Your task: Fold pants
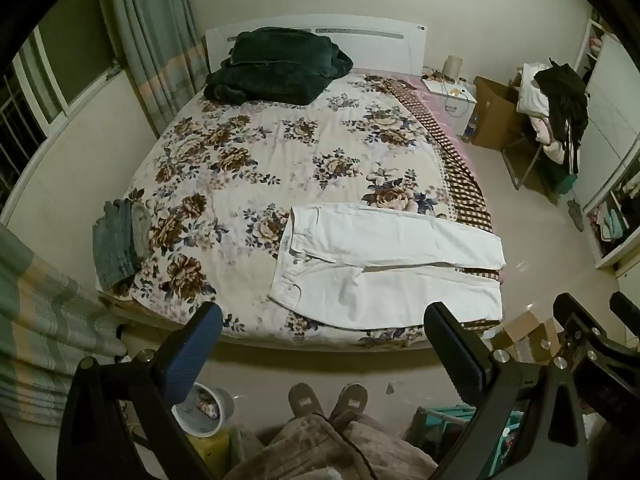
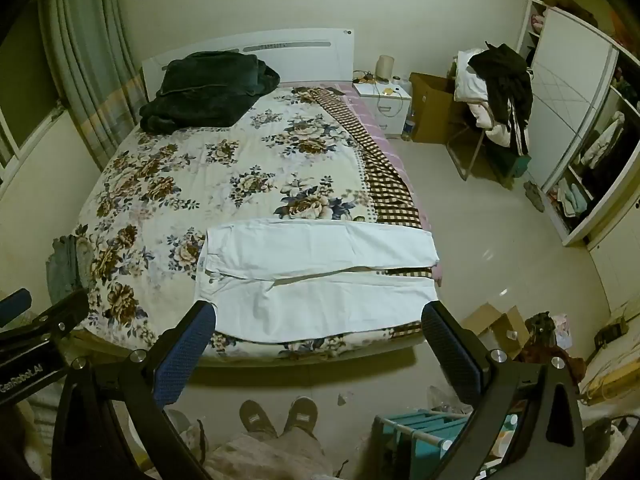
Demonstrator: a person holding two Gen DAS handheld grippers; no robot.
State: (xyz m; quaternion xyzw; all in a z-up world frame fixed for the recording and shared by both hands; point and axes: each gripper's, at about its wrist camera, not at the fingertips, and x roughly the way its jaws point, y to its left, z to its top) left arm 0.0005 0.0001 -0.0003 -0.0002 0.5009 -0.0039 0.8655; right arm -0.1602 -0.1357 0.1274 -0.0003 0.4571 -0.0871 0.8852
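White pants point(image 1: 384, 264) lie flat on the near right corner of the floral bed point(image 1: 248, 168), waist to the left, both legs stretched to the right edge. They also show in the right wrist view point(image 2: 316, 276). My left gripper point(image 1: 324, 320) is open and empty, held above the floor in front of the bed's near edge. My right gripper point(image 2: 320, 320) is open and empty, also short of the bed, with the pants beyond its tips. The right gripper's body shows at the left view's lower right point(image 1: 588, 344).
A dark green blanket point(image 1: 276, 68) lies by the headboard. Folded grey-blue clothes point(image 1: 118, 240) sit at the bed's left edge. A chair piled with clothes point(image 1: 552, 104), a nightstand point(image 1: 452, 100) and cardboard boxes point(image 2: 496, 324) stand to the right. A bucket point(image 1: 208, 408) and slippered feet point(image 1: 328, 398) are below.
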